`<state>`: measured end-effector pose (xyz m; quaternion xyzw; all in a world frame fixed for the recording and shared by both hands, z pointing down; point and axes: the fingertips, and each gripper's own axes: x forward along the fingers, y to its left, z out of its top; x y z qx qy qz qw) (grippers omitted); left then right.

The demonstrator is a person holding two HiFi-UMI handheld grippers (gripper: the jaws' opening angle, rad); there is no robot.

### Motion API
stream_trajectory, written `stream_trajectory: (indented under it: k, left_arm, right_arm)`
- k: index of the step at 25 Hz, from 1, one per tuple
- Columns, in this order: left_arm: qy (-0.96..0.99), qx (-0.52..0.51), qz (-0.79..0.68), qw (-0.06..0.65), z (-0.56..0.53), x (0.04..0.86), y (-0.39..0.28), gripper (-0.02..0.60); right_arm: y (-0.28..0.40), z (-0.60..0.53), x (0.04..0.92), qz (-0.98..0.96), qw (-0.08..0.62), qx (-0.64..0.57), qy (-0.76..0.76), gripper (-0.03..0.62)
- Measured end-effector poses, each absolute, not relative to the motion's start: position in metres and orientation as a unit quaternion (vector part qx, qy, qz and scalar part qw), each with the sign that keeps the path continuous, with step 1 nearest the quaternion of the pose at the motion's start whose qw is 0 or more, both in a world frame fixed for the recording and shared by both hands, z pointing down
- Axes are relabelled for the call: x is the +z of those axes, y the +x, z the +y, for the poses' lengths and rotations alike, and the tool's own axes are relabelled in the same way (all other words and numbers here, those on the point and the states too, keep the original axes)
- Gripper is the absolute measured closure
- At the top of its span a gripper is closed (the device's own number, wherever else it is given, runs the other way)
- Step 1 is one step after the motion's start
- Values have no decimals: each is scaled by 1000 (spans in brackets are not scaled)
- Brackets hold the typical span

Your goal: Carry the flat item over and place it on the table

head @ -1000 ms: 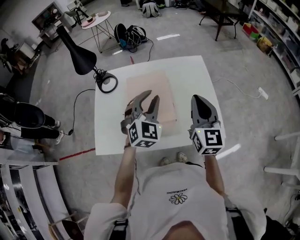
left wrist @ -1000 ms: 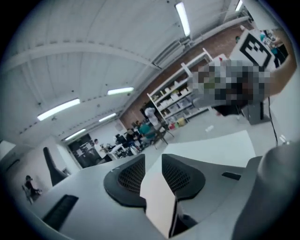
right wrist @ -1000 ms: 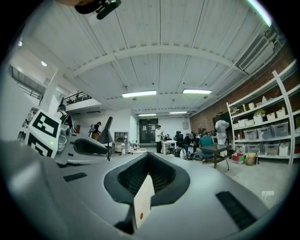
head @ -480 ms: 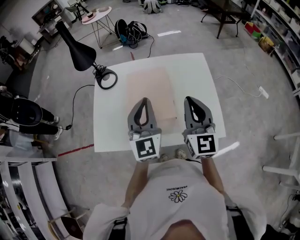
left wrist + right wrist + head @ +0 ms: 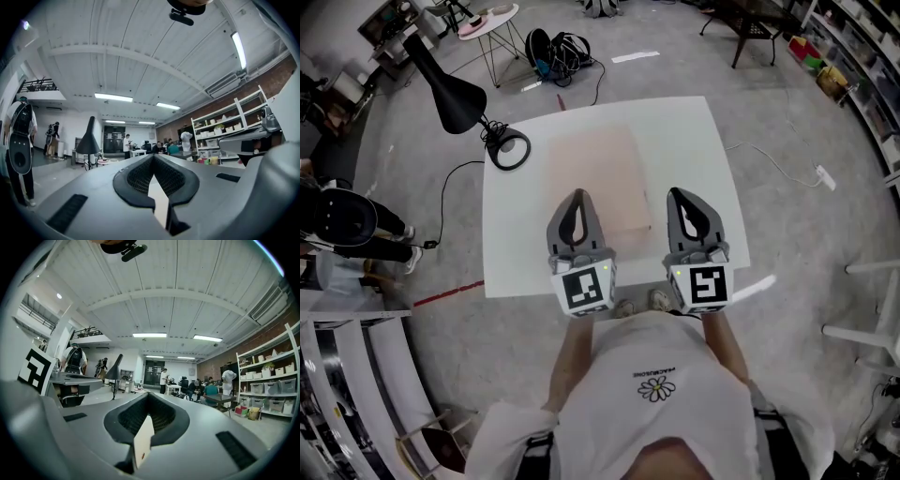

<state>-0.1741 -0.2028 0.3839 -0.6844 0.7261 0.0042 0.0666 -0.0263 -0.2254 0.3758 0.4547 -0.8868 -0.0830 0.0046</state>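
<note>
The flat item, a pale pink board (image 5: 598, 183), lies on the white table (image 5: 698, 150). In the head view my left gripper (image 5: 577, 195) is shut with nothing in it, and its tip shows over the board's near left part. My right gripper (image 5: 682, 194) is also shut and empty, just right of the board over bare white tabletop. Both gripper views look out level across the room. The left gripper (image 5: 153, 157) and right gripper (image 5: 149, 394) show closed jaws with only a pale sliver between them. Neither gripper view shows the board.
A black desk lamp (image 5: 450, 89) stands with its base (image 5: 508, 148) on the table's far left corner, its cord trailing over the floor. A small round table (image 5: 487, 19) and a dark bag (image 5: 558, 52) sit beyond. Shelves line the right side. Several people (image 5: 206, 390) stand or sit far off.
The left gripper, tilted and open over the board a second ago, has shut and straightened. Both grippers have drawn back toward the table's near edge. The board stays flat on the table.
</note>
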Motion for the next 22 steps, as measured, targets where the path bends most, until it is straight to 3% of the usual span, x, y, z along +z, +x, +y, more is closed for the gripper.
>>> stream_trajectory:
  k: [22]
  left_arm:
    - [-701, 16, 710, 73, -200, 379, -155, 565]
  right_arm:
    - [-4, -224, 382, -885, 5, -75, 459, 582]
